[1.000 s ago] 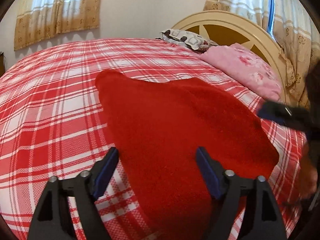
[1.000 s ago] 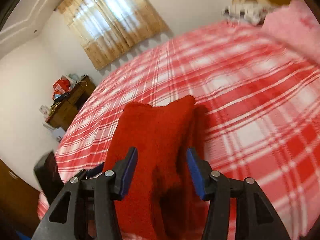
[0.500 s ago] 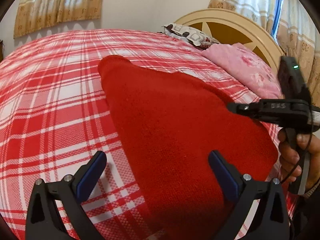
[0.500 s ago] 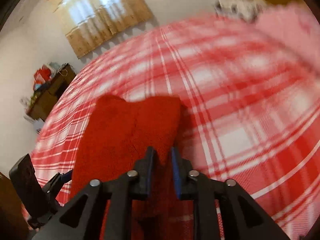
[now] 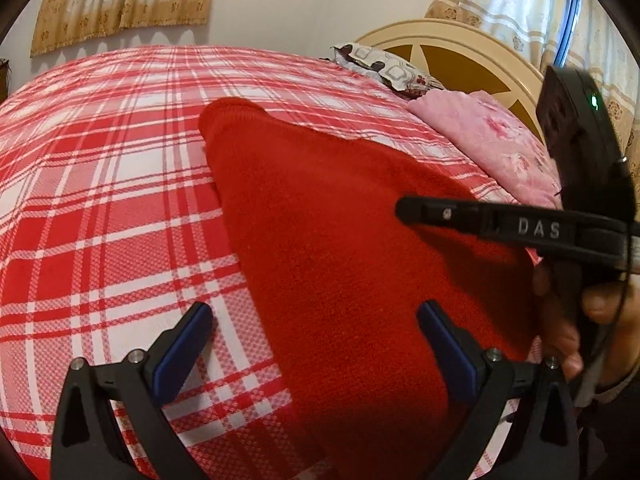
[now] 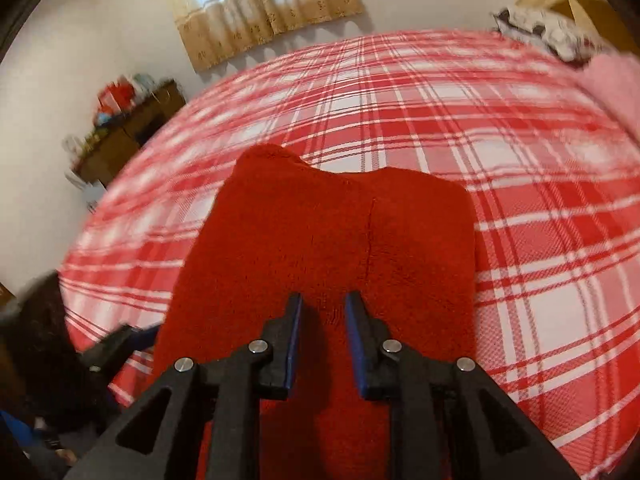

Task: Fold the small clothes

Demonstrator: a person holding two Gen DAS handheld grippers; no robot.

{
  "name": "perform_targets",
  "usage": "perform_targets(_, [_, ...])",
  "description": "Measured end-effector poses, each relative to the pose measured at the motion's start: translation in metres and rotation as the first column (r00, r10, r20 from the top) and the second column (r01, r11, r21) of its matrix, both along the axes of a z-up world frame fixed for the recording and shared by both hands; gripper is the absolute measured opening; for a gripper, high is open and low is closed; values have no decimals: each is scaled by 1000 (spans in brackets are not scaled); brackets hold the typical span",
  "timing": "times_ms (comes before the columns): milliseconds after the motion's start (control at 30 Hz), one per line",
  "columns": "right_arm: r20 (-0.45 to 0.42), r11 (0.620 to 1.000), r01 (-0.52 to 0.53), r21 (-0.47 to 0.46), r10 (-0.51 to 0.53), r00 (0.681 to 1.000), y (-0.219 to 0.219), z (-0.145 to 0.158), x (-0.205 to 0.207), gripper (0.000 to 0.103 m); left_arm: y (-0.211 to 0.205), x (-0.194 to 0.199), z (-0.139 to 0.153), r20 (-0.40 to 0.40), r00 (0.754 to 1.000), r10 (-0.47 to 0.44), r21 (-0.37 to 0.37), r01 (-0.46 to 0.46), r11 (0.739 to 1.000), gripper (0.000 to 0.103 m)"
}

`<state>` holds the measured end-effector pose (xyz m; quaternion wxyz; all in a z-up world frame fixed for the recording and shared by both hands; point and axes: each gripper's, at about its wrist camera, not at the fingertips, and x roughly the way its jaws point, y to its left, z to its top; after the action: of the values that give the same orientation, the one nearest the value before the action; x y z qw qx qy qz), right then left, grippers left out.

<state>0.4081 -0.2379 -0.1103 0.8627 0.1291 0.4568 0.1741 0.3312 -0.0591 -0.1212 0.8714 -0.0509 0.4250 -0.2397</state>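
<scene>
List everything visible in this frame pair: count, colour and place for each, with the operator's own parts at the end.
red garment: one, red knit, lying on the bed, partly folded.
bed cover: one, red and white plaid, under the garment.
pink blanket: one, pink floral, by the headboard.
patterned pillow: one, white and dark, at the headboard.
headboard: one, cream and brown, at the bed's far end.
curtains: beige, on the far wall and beside the headboard.
wooden cabinet: one, brown, cluttered top, against the wall.
left gripper: black with blue pads, wide open over the garment.
right gripper: black with blue pads, narrow gap, above the garment.
hand: one, holding the right gripper's handle.
</scene>
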Motion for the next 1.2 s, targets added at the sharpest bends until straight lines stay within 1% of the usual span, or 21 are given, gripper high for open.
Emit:
perform_targets(33, [2, 1000, 12, 27, -12, 1000, -7, 3, -5, 22, 0, 1, -1, -10, 1000, -4, -9, 4, 1000, 103])
perform_targets(100, [28, 1000, 16, 25, -16, 999, -2, 10, -14, 23, 2, 1, -2, -17, 1000, -5, -20, 5, 1000, 103])
perform_targets(133, [61, 1000, 9, 16, -10, 998, 1, 16, -24, 23, 2, 1, -2, -18, 1000, -4, -23, 4, 1000, 103])
perform_targets(167, [96, 1000, -12, 11, 11, 995, 2, 21, -35, 23, 2, 1, -1, -17, 1000, -3, -22, 2, 1000, 103])
perform_targets(233, [137, 997, -80, 4, 79, 987, 8, 26, -57, 23, 2, 1, -1, -17, 1000, -1, -20, 0, 1000, 103])
perform_targets(333, [134, 987, -155, -51, 160, 978, 17, 21, -79, 23, 2, 1, -1, -17, 1000, 0, -19, -1, 1000, 103])
perform_targets(400, [106, 981, -156, -115, 168, 980, 18, 8, -85, 23, 2, 0, -1, -16, 1000, 2, -15, -2, 1000, 103])
perform_targets(433, [102, 981, -156, -112, 167, 981, 14, 4, -88, 23, 3, 1, -1, -17, 1000, 2, -15, -2, 1000, 103])
perform_targets(533, [65, 989, -137, -50, 140, 988, -4, -6, -94, 23, 1, 1, -1, -15, 1000, -1, -6, 1, 1000, 103])
perform_targets(600, [52, 991, -128, -42, 130, 990, -12, -15, -95, 22, 2, 2, -1, -20, 1000, -4, -7, 3, 1000, 103])
perform_targets(700, [36, 993, -113, 38, 112, 993, -27, -21, -90, 21, 1, 4, 1, -32, 999, -8, -12, 8, 1000, 103])
perform_targets(767, [25, 992, -109, 69, 108, 994, -30, -20, -88, 21, 0, 5, 2, -47, 999, -2, -26, 1, 1000, 103])
perform_targets(833, [27, 991, -118, 57, 116, 993, -29, -19, -89, 21, -3, 11, 1, -61, 998, -11, -27, 9, 1000, 103])
perform_targets(900, [25, 992, -123, 43, 122, 992, -28, -14, -92, 22, -1, 16, 0, -80, 997, -13, -46, 9, 999, 103])
perform_targets(1033, [83, 992, -109, 58, 104, 991, -41, 12, -101, 24, 4, 24, -2, -94, 996, -6, -73, -1, 997, 103])
perform_targets(1067, [98, 993, -96, 74, 88, 991, -47, 18, -100, 26, 5, 23, -3, -90, 996, -5, -84, -3, 996, 103])
perform_targets(1133, [93, 996, -30, 86, 22, 995, -60, 24, -88, 55, 3, 21, -4, -84, 996, -2, -79, -5, 997, 103])
perform_targets(1167, [92, 995, -7, 104, -2, 996, -65, 25, -82, 59, 1, 22, -3, -82, 997, -2, -68, -3, 998, 103])
perform_targets(1200, [93, 990, 12, 143, -25, 995, -72, 25, -72, 60, -2, 22, -3, -80, 997, -3, -52, -1, 999, 103])
